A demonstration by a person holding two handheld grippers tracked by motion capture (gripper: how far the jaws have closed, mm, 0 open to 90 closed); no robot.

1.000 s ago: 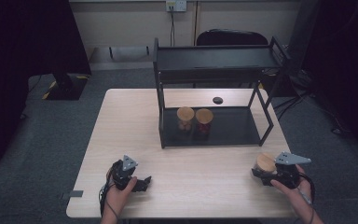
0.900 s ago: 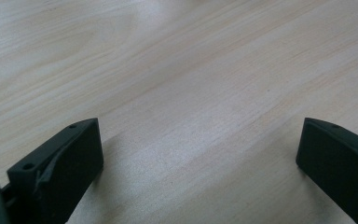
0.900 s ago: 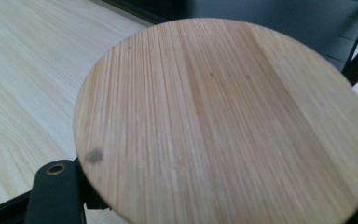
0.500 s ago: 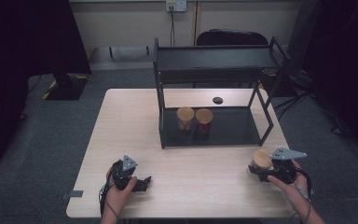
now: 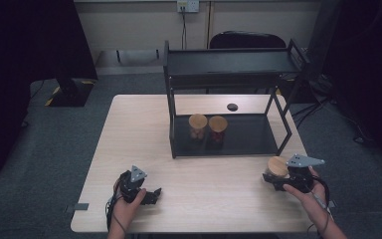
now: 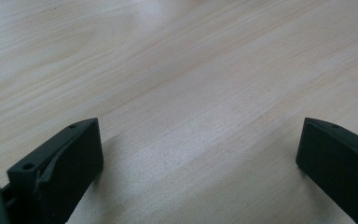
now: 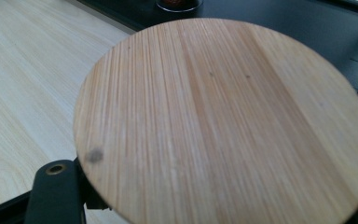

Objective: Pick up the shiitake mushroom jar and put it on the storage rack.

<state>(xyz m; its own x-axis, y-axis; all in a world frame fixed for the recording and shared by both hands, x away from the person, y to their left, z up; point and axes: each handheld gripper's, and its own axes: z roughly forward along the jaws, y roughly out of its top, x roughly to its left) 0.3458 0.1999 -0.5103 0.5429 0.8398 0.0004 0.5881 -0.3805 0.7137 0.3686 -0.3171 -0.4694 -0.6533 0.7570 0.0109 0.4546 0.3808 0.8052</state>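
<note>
A glass jar with a round bamboo lid (image 5: pixel 277 166) is held near the table's front right corner, and my right gripper (image 5: pixel 274 177) is shut on it below the lid. In the right gripper view the lid (image 7: pixel 223 121) hides the jaws except one black finger (image 7: pixel 56 191) at the lower left. Two more bamboo-lidded jars (image 5: pixel 197 125) (image 5: pixel 218 128) stand side by side on the lower shelf of the black rack (image 5: pixel 229 62). My left gripper (image 5: pixel 154 191) rests on the table at the front left. Its jaws (image 6: pixel 200 135) stand open over bare wood.
The wooden table (image 5: pixel 139 134) carries the two-tier rack at its back right. A small black disc (image 5: pixel 232 106) lies on the table behind the lower shelf. A dark chair (image 5: pixel 248 40) stands behind the rack. Grey carpet surrounds the table.
My right gripper has shifted slightly toward the rack with the jar in it. The left gripper has stayed in place.
</note>
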